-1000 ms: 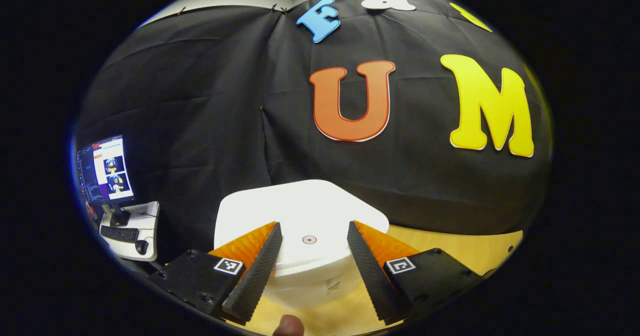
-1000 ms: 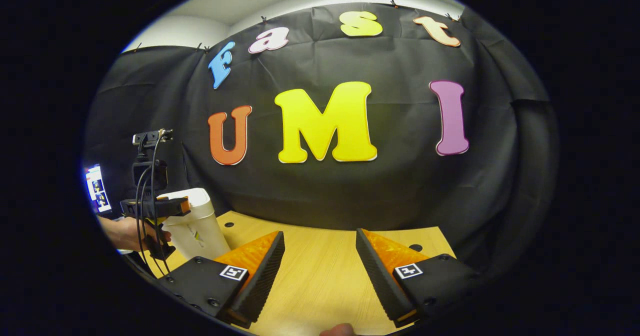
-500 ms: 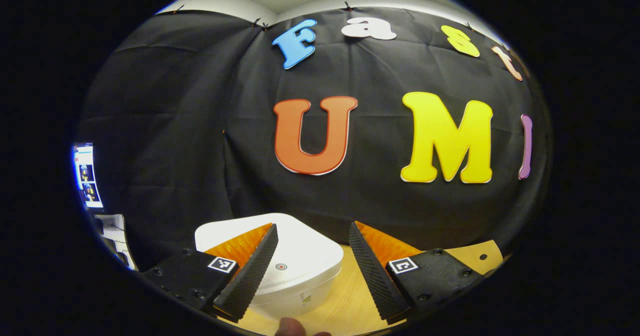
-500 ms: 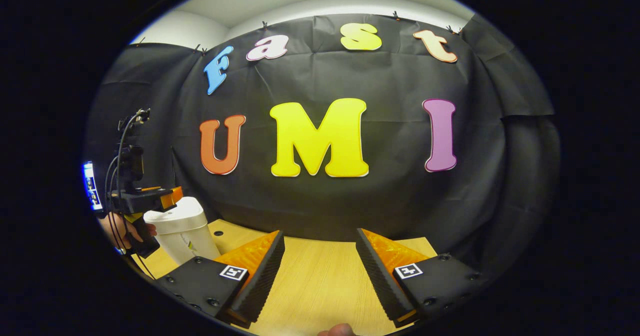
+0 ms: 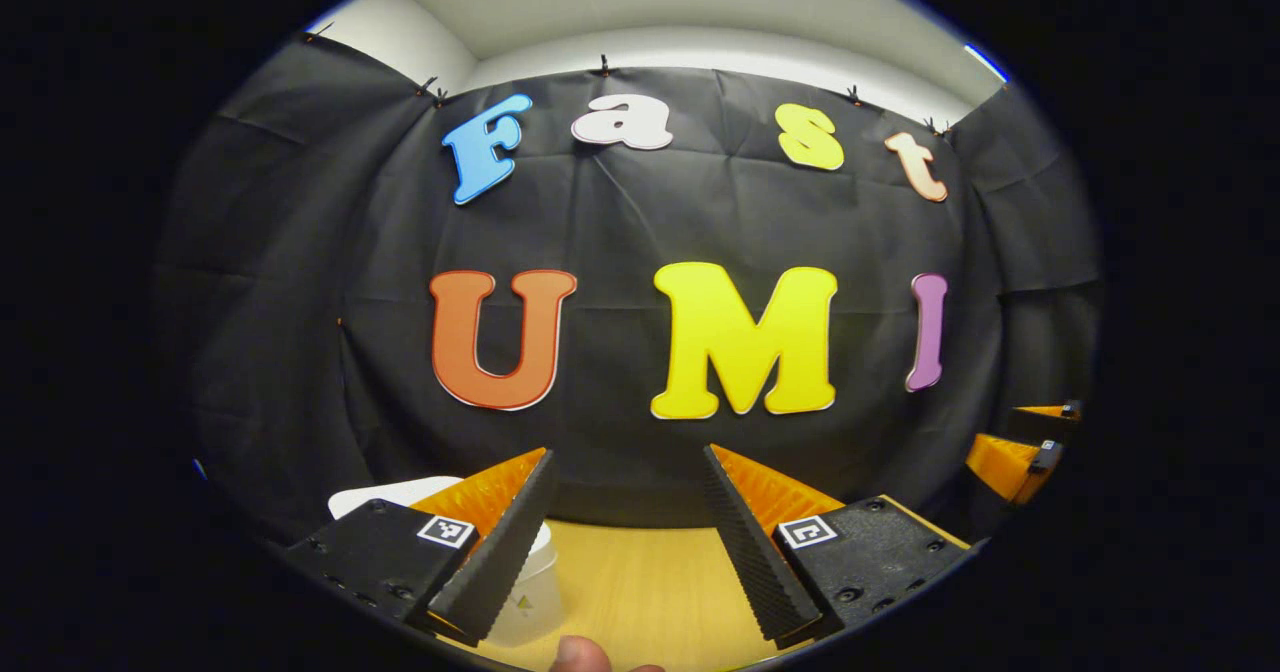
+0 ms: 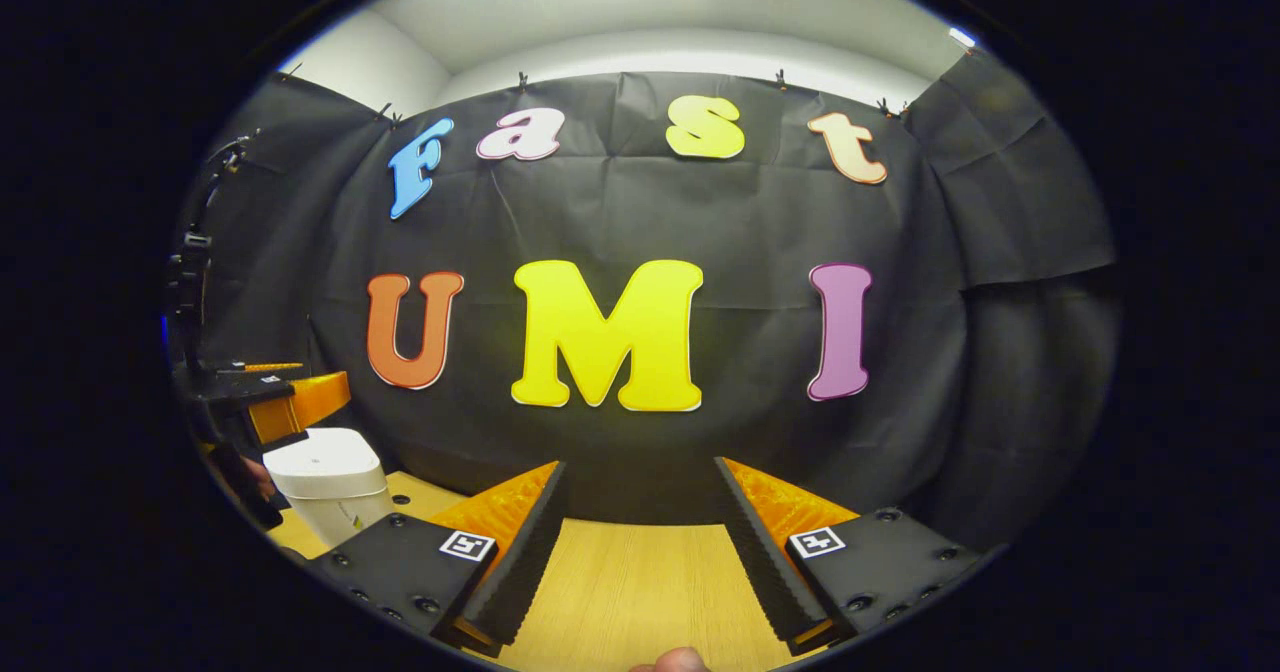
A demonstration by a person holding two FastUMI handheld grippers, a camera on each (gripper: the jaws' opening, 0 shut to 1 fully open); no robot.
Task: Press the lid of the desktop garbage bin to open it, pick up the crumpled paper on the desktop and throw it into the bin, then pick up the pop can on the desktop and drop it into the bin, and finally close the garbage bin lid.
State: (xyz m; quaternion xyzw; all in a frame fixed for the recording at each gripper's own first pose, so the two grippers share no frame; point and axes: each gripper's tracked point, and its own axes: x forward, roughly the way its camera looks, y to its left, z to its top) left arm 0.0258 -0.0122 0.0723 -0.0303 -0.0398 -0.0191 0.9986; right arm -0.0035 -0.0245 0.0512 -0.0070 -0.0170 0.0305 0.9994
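Pale wooden surface (image 6: 620, 582) lies bare beneath both my jaws, spread wide and holding nothing (white plastic garbage bin (image 6: 325, 480), lid shut); best pull away level.

The wooden table (image 6: 640, 592) carries a closed white garbage bin (image 6: 325, 482).

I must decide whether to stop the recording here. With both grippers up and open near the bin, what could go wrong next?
1. The left gripper hangs open close beside the white bin, whose lid looks shut; a careless swing could knock the bin over.
2. Both cameras face the booth wall, so the wooden table is barely seen; judging the lid from here seems unreliable.
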